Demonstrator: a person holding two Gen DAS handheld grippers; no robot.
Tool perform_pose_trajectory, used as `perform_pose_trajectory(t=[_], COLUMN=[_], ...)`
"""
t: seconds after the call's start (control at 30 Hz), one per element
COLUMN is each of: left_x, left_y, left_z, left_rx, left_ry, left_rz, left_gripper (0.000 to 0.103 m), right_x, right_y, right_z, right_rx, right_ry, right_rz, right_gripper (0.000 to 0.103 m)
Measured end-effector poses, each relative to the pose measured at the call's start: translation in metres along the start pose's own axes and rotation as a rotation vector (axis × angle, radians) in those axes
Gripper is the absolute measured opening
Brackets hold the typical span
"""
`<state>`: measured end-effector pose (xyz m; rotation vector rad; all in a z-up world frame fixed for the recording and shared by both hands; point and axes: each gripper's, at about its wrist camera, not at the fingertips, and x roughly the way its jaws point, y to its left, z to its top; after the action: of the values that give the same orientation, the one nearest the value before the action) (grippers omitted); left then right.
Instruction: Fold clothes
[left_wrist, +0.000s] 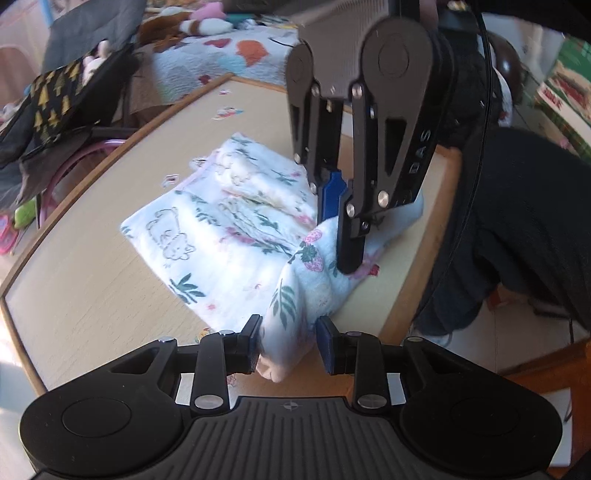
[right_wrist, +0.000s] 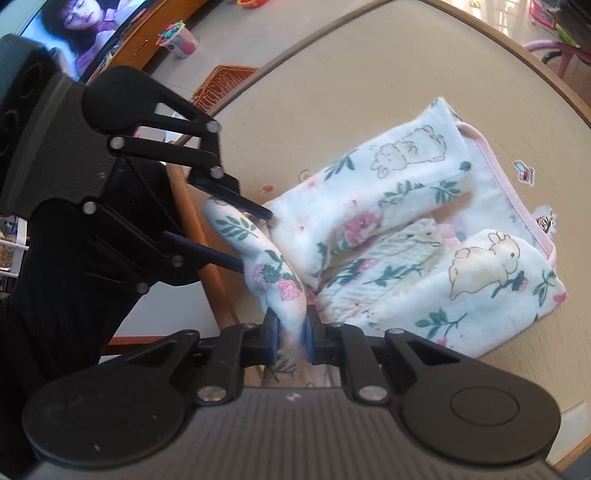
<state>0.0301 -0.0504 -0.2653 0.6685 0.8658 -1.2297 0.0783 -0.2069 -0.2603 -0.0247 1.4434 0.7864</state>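
White cotton printed with bears, leaves and strawberries, the garment lay part-folded on the pale wooden table in the left wrist view; the left gripper stood released around a raised fold of it, a gap showing at the right pad; the right gripper came down from above onto the same fold. In the right wrist view, the right gripper was clenched on the garment's strawberry-patterned edge, near the table's rim; the left gripper's fingers straddled the fold loosely.
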Motion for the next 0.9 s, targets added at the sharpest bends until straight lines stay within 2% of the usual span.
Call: perform_pose_trajectory(t=[0.23, 0.3, 0.43, 0.67, 0.9], left_x=[0.006, 0.01, 0.023, 0.034, 0.035], left_y=[0.008, 0.011, 0.015, 0.023, 0.027], left_z=[-0.004, -0.005, -0.005, -0.006, -0.011], left_rx=[-0.137, -0.205, -0.299, -0.422, -0.51], left_ry=[-0.041, -0.05, -0.024, 0.001, -0.021], left_rz=[0.018, 0.025, 0.06, 0.061, 0.058], left_gripper=[0.036, 0.036, 0.039, 0.041, 0.042], right_x=[0.002, 0.002, 0.001, -0.021, -0.029], right_y=[-0.003, -0.003, -0.001, 0.022, 0.023], right_z=[0.008, 0.009, 0.009, -0.008, -0.034], right_rx=[-0.004, -0.009, -0.02, -0.073, -0.069], right_ry=[0.015, 0.018, 0.017, -0.017, -0.014], right_rz=[-0.008, -0.016, -0.041, -0.171, -0.337], right_gripper=[0.015, 0.015, 0.015, 0.023, 0.024])
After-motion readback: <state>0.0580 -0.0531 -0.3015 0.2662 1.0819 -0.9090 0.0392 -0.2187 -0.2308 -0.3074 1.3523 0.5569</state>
